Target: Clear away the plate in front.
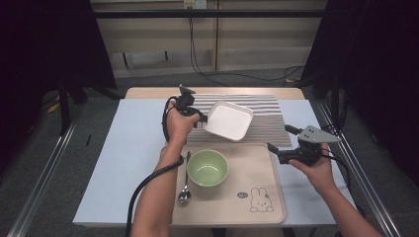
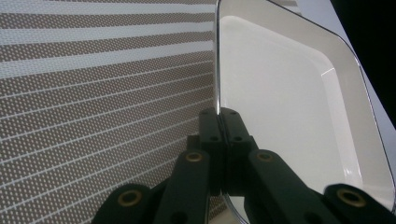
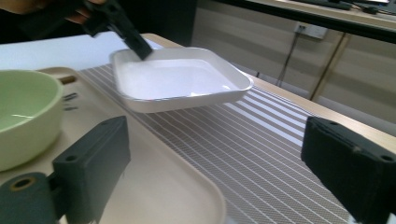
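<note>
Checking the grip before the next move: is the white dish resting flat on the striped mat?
No, the left gripper holds the white dish by its rim, lifted clear above the striped mat.

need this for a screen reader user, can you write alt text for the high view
A person's left gripper clamps the rim of a square white dish, holding it tilted above a striped brown placemat. The open right gripper hovers by a beige tray carrying a round green bowl and a metal spoon.

No legible text; tray (image 1: 276, 197) bears rabbit drawing, small speech-bubble mark too small to read.
</note>
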The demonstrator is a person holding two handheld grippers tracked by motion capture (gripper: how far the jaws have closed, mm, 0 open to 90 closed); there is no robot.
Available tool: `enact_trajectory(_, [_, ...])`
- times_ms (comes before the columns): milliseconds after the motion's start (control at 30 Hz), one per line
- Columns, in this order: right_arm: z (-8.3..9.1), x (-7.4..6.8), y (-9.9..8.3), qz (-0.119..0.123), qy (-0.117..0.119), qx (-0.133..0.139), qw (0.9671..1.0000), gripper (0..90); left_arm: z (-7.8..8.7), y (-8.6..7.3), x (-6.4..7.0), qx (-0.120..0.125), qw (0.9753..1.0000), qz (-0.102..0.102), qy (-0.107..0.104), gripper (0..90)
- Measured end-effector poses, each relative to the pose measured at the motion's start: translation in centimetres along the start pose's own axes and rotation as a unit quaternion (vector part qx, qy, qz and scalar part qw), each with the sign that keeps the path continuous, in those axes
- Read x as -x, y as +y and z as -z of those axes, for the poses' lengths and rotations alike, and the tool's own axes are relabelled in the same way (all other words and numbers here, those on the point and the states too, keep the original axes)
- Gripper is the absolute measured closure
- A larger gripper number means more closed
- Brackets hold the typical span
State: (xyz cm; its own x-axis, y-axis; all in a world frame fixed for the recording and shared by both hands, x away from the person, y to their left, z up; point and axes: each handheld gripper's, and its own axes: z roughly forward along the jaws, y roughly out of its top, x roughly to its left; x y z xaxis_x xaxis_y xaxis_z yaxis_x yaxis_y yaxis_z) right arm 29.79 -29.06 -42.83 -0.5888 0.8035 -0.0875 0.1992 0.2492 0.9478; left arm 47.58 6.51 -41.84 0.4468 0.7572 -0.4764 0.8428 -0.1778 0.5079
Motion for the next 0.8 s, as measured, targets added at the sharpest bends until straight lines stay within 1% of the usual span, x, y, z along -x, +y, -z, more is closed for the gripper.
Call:
enact_trajectory(33, [-0.4,0.4,0.1,-0.01,-0.003,-0.008,0.9999,9.6,0.1,-0.2,0.4,-0.002,1.0,-0.003,-0.007,89.2])
enact_trajectory(67, [-0.4,0.4,0.1,-0.01,-0.003,-0.008,0.9999,9.6,0.1,-0.2,0.4,-0.002,1.0,-0.003,-0.007,89.2])
enact_trajectory(100, [-0.7,0.8,0.3,-0.019,-0.008,-0.006,0.9998,11.8,0.1,-0.3,0.8,-0.003,0.9999,-0.005,-0.013,89.2])
enact_trajectory(133, [-0.8,0.8,0.4,-0.02,-0.009,-0.006,0.9997,12.8,0.2,-0.4,1.0,-0.006,0.9997,-0.016,-0.016,89.2])
enact_trajectory(167, [-1.0,0.9,0.5,-0.018,-0.012,-0.008,0.9997,12.9,0.3,-0.5,1.2,-0.009,0.9996,-0.019,-0.017,89.2])
enact_trajectory(200, [-1.0,0.9,0.5,-0.018,-0.012,-0.008,0.9997,12.9,0.3,-0.5,1.2,-0.009,0.9996,-0.019,-0.017,89.2])
enact_trajectory(233, [-1.4,1.1,0.6,-0.022,-0.015,-0.012,0.9996,13.0,0.2,-0.7,1.7,-0.004,0.9996,-0.015,-0.026,89.2])
enact_trajectory(267, [-1.5,1.2,0.7,-0.024,-0.016,-0.012,0.9995,13.8,0.3,-0.8,1.7,-0.013,0.9992,-0.029,-0.025,89.2])
enact_trajectory(333, [-1.7,1.4,0.9,-0.034,-0.016,-0.012,0.9992,14.8,0.3,-0.9,2.0,-0.012,0.9992,-0.027,-0.028,89.2])
enact_trajectory(367, [-1.7,1.6,0.9,-0.038,-0.017,-0.012,0.9991,15.3,0.3,-1.2,2.3,-0.013,0.9988,-0.033,-0.033,89.2])
enact_trajectory(400, [-1.7,1.6,0.9,-0.038,-0.017,-0.012,0.9991,15.3,0.3,-1.2,2.3,-0.013,0.9988,-0.033,-0.033,89.2])
enact_trajectory(433, [-1.8,1.6,0.9,-0.044,-0.016,-0.013,0.9988,15.9,0.3,-1.3,2.5,-0.018,0.9983,-0.042,-0.035,89.2])
enact_trajectory(467, [-1.9,1.8,1.0,-0.047,-0.019,-0.01,0.9987,16.6,0.3,-1.3,2.6,-0.018,0.9984,-0.04,-0.036,89.2])
enact_trajectory(500, [-1.9,1.9,1.1,-0.048,-0.02,-0.008,0.9986,19.5,0.2,-1.4,2.8,-0.02,0.9981,-0.043,-0.039,89.2])
enact_trajectory(533, [-1.9,1.9,1.1,-0.048,-0.02,-0.008,0.9986,19.5,0.1,-1.5,3.0,-0.024,0.9978,-0.045,-0.042,89.2])
enact_trajectory(567, [-2.0,2.0,1.3,-0.048,-0.015,-0.011,0.9987,20.6,0.1,-1.5,3.2,-0.028,0.9973,-0.052,-0.044,89.2])
enact_trajectory(600, [-2.1,2.0,1.4,-0.047,-0.01,-0.012,0.9988,20.8,0.0,-1.6,3.3,-0.026,0.9974,-0.052,-0.043,89.2])
enact_trajectory(633, [-2.2,2.0,1.6,-0.041,-0.011,-0.012,0.999,21.6,-0.1,-1.7,3.5,-0.026,0.9973,-0.049,-0.048,89.2])
enact_trajectory(667, [-2.3,2.0,1.7,-0.037,-0.008,-0.013,0.9992,23.1,-0.1,-1.7,3.7,-0.029,0.9969,-0.051,-0.052,89.2])
enact_trajectory(700, [-2.4,1.9,2.0,-0.037,-0.007,-0.016,0.9992,23.7,-0.2,-1.7,3.8,-0.031,0.9964,-0.058,-0.053,89.2])
enact_trajectory(733, [-2.5,1.9,2.1,-0.038,-0.006,-0.019,0.9991,26.0,-0.2,-1.8,4.1,-0.028,0.9966,-0.054,-0.055,89.2])
enact_trajectory(767, [-2.7,1.9,2.2,-0.035,-0.001,-0.021,0.9992,28.5,-0.2,-1.8,4.2,-0.031,0.9962,-0.061,-0.054,89.2])
enact_trajectory(800, [-2.8,1.9,2.2,-0.037,0.001,-0.024,0.999,29.2,-0.1,-1.9,4.4,-0.032,0.9954,-0.07,-0.057,89.2])
